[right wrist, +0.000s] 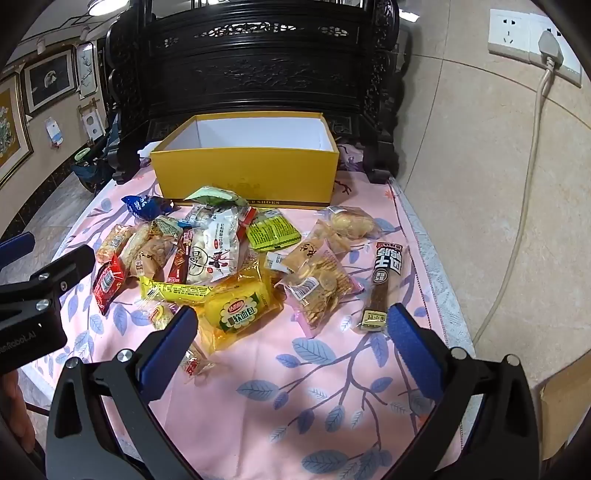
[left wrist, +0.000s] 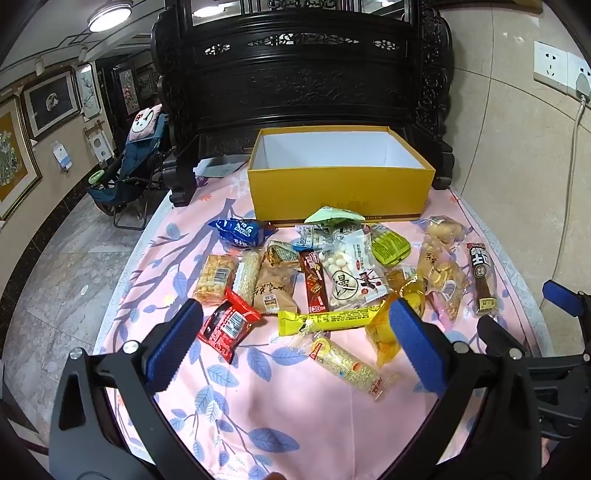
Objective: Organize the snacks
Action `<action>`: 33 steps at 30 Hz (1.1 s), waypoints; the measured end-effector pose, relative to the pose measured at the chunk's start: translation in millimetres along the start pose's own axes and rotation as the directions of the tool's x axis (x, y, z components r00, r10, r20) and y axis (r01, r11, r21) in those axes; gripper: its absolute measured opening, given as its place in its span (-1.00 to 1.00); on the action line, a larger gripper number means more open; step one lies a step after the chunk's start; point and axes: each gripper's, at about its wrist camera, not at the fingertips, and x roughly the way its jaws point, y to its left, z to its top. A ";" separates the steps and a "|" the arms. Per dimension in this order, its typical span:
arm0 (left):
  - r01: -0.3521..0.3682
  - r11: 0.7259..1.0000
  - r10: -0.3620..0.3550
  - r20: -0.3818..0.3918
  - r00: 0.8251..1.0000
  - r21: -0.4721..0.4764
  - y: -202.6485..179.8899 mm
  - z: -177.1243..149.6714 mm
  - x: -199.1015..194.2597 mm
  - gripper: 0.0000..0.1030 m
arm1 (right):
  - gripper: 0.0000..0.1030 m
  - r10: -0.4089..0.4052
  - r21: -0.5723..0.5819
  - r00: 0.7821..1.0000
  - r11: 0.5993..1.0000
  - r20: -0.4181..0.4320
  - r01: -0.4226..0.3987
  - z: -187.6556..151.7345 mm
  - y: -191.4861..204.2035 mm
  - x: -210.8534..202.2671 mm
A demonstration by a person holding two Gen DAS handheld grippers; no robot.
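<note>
Several wrapped snacks lie scattered on a pink leaf-print tablecloth [left wrist: 280, 413] in front of an empty yellow box [left wrist: 340, 192] with a white inside. My left gripper [left wrist: 295, 317] hangs open above the near snacks, a red packet [left wrist: 227, 326] by its left finger and a long yellow bar [left wrist: 328, 319] between the fingers' lines. My right gripper [right wrist: 291, 323] is open too, over a yellow bread pack [right wrist: 238, 310] and a bag of round crackers [right wrist: 317, 280]. A dark sausage stick [right wrist: 384, 280] lies near its right finger. Neither gripper holds anything.
A dark carved wooden cabinet [left wrist: 303, 74] stands right behind the box. A tiled wall with sockets [right wrist: 513, 33] and a plugged cable runs along the right. The table's left edge drops to a marble floor [left wrist: 59, 280] with a folded blue chair [left wrist: 136, 166].
</note>
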 end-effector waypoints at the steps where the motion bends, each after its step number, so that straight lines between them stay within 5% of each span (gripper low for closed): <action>1: 0.001 1.000 -0.001 0.000 1.000 0.000 0.1 0.0 -0.1 0.96 | 0.97 0.000 0.000 1.000 1.000 -0.001 0.000 0.0 0.1 0.1; 33: 0.014 1.000 -0.015 -0.039 0.999 -0.023 9.6 -5.5 8.0 0.96 | 0.97 0.006 0.004 1.000 1.000 -0.010 -0.006 1.0 4.1 3.6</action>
